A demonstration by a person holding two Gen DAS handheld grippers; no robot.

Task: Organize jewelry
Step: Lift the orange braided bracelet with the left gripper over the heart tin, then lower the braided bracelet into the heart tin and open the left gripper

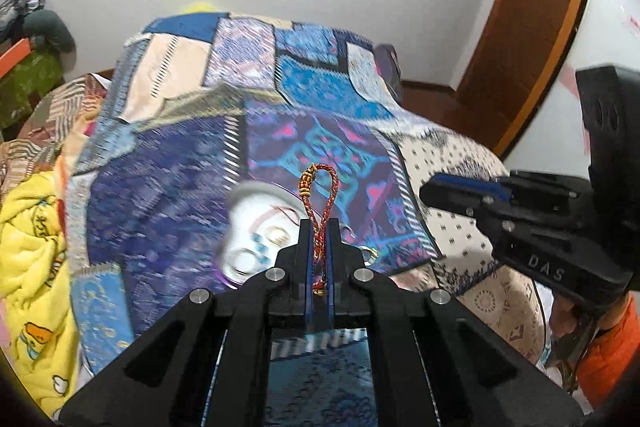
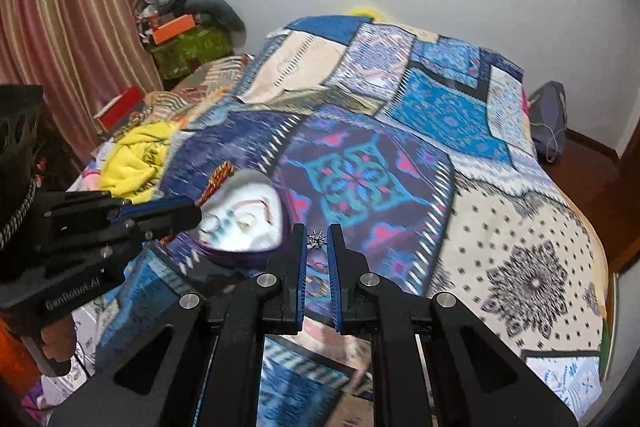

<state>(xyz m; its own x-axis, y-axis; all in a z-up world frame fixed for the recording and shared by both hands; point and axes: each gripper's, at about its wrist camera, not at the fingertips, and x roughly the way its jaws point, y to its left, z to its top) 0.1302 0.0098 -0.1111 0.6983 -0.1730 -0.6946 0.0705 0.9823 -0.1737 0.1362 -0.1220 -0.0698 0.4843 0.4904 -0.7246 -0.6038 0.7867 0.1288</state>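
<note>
My left gripper (image 1: 319, 227) is shut on a red and gold braided bracelet (image 1: 320, 195), whose loop sticks up past the fingertips; it also shows in the right wrist view (image 2: 216, 181). Below it a white heart-shaped jewelry dish (image 1: 256, 227) lies on the patchwork bed cover (image 1: 168, 187), with several small pieces inside, blurred. The dish also shows in the right wrist view (image 2: 244, 219). My right gripper (image 2: 318, 231) is open, and a small silver spiky piece (image 2: 319, 239) lies on the cover between its fingertips. The right gripper appears in the left wrist view (image 1: 448, 189).
A gold ring (image 1: 370, 253) lies on the cover right of the dish. A yellow blanket (image 2: 136, 155) and a red box (image 2: 120, 107) lie at the bed's left. A dark bag (image 2: 550, 119) stands on the floor right of the bed. A wooden door (image 1: 532, 19) is at right.
</note>
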